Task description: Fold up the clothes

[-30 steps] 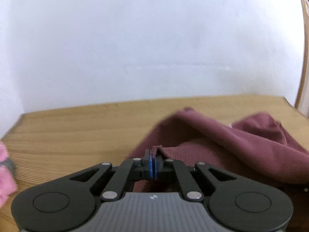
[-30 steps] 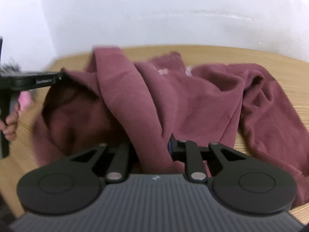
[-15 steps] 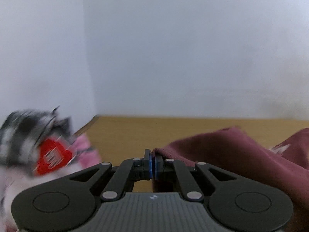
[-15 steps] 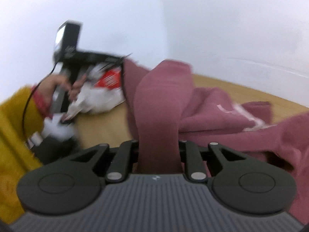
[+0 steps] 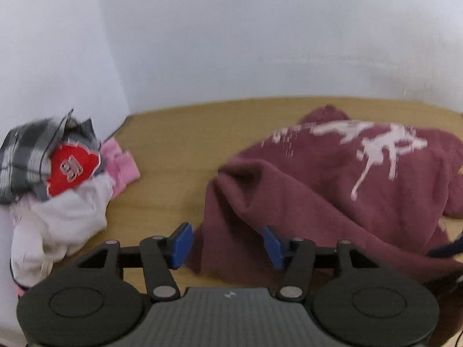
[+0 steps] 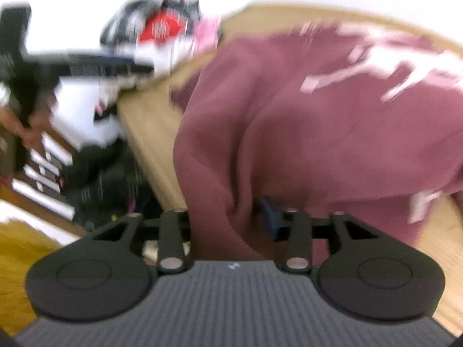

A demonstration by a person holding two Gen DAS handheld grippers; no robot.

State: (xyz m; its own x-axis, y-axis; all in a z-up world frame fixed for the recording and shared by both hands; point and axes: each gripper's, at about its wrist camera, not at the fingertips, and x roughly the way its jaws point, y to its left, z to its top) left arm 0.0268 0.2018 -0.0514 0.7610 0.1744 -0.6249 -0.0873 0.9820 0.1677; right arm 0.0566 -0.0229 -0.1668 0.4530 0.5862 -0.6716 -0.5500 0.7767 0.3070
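White wall, wooden table, maroon sweatshirt, left tool wide, right tool wide.

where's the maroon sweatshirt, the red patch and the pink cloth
maroon sweatshirt (image 5: 318, 179), left wrist view, on its body below the white print
red patch (image 5: 71, 169), left wrist view, on its middle by the number
pink cloth (image 5: 123, 163), left wrist view, on its folded edge

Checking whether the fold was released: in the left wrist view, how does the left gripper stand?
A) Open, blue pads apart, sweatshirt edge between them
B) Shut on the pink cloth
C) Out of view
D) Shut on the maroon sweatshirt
A: the left gripper has its blue pads spread wide, and the sweatshirt edge lies loose on the table between them, unpinched.
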